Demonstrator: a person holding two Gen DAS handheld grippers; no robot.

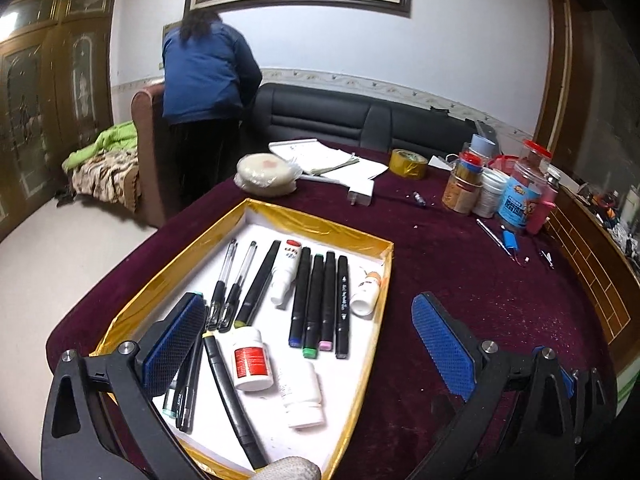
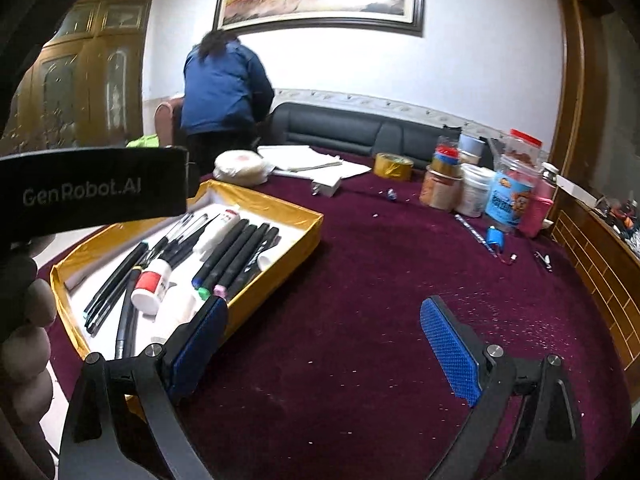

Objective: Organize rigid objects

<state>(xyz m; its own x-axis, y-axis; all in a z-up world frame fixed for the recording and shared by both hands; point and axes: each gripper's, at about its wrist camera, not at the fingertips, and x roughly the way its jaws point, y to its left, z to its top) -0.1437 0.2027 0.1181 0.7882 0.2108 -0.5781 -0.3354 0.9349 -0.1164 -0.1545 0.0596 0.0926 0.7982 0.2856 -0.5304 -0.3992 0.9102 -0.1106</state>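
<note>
Pens and markers: they lie in the gold-rimmed tray [image 1: 280, 210], on its white floor; 4 black markers [image 1: 320, 300] sit side by side with blue, green, pink and grey ends toward me.
Left of tray: 2 clear pens [image 1: 230, 280] and a long black marker beside them, all pointing away from me.
Small bottles: a red-labelled white bottle [image 1: 251, 360] lies near the tray's front, a plain white bottle [image 1: 302, 396] just beside it.
My left gripper [image 1: 310, 354]: fingers spread wide, nothing between the pads; the left pad hangs over the tray, the right pad over the maroon tablecloth [image 1: 460, 264].
My right gripper [image 2: 324, 352]: fingers wide apart and empty, above bare cloth just right of the tray.
Far right of table: a yellow tape roll [image 1: 407, 164] and a cluster of jars [image 1: 524, 196], well apart from the tray.
</note>
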